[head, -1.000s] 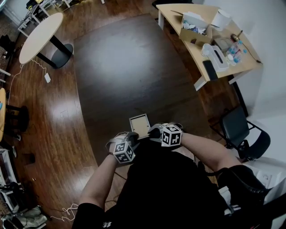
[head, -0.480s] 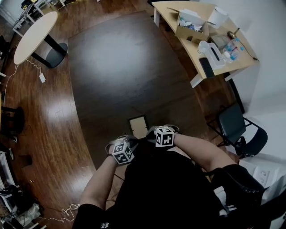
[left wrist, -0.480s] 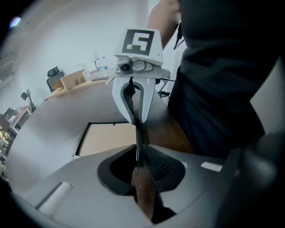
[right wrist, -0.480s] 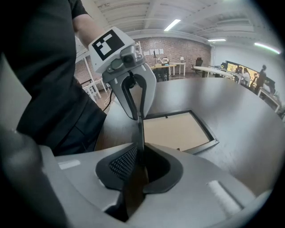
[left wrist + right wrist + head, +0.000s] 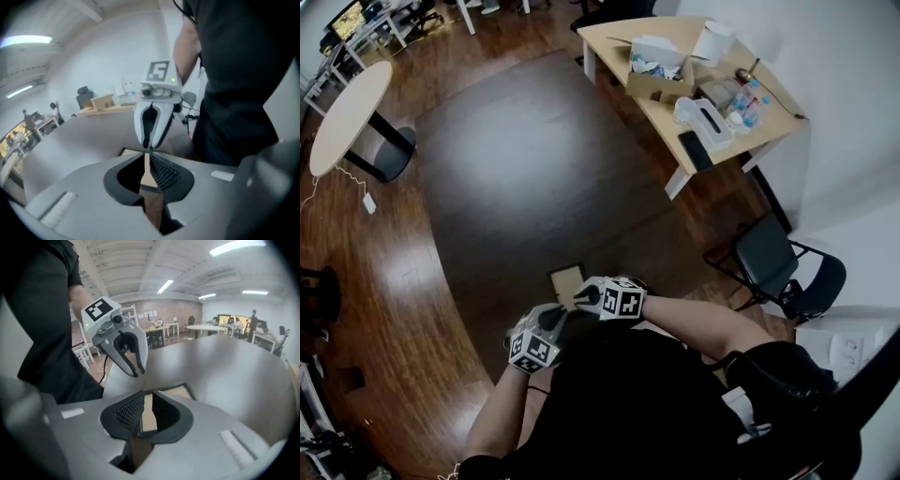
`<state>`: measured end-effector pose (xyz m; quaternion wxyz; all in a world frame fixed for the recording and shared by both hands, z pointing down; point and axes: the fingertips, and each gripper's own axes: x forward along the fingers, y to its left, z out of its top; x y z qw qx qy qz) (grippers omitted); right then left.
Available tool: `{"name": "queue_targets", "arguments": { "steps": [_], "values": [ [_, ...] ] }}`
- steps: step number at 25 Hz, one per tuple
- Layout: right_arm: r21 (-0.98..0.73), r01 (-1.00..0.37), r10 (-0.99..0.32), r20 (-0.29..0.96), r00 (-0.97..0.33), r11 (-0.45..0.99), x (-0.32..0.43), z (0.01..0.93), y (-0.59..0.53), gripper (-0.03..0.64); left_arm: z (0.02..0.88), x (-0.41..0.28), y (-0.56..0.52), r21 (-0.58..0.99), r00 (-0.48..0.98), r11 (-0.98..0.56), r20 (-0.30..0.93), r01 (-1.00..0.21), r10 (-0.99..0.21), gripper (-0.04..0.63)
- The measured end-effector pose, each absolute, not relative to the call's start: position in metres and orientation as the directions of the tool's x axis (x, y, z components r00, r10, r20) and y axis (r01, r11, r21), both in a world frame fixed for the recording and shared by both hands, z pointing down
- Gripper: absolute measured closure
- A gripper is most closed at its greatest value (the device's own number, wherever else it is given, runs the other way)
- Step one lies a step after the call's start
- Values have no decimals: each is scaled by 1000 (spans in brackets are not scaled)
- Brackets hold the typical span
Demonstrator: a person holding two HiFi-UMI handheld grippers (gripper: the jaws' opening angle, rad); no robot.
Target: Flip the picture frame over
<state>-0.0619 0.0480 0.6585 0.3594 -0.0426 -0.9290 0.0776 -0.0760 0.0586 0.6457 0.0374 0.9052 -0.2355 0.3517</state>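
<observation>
My left tool (image 5: 145,161), jaws just closing, and right tool (image 5: 146,408), jaws just easing, clamp opposite edges of the picture frame (image 5: 565,278) between them.

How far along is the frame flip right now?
Done: the left hand-held gripper, jaws just closing, and the right hand-held gripper, jaws just opening slightly, both pinch the picture frame. In hand: that two-sided grip. Left: the flip itself; the frame looks nearly flat.

No words, brands or numbers are legible; the cubes on the left gripper (image 5: 561,314) and right gripper (image 5: 581,298) show only square markers (image 5: 622,302)
</observation>
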Motion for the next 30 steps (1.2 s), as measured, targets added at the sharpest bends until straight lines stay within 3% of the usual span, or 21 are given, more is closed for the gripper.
{"name": "queue_targets", "arguments": {
  "steps": [5,10,16,21,30],
  "values": [
    [-49,-136,-97,474,-875,989,-90,571,-1,566,554,-98,-5,-170,599,-715,436,-678,-672,597],
    [-36,-263,-238,317,-918,964,-90,507,-33,583,513,-154,-52,178,459,-424,283,-888,-842,597],
    [-42,-381,-348,325,-879,924,-63,521,-33,601,492,-149,-40,-52,479,-510,271,-859,-835,597],
    [-142,-493,-420,355,-835,859,-49,544,-49,607,494,-147,-39,-44,492,-519,259,-853,-831,597],
    [-140,-520,-451,345,-823,843,-54,542,-69,612,486,-149,-53,-41,496,-520,246,-853,-833,597]
  ]
}}
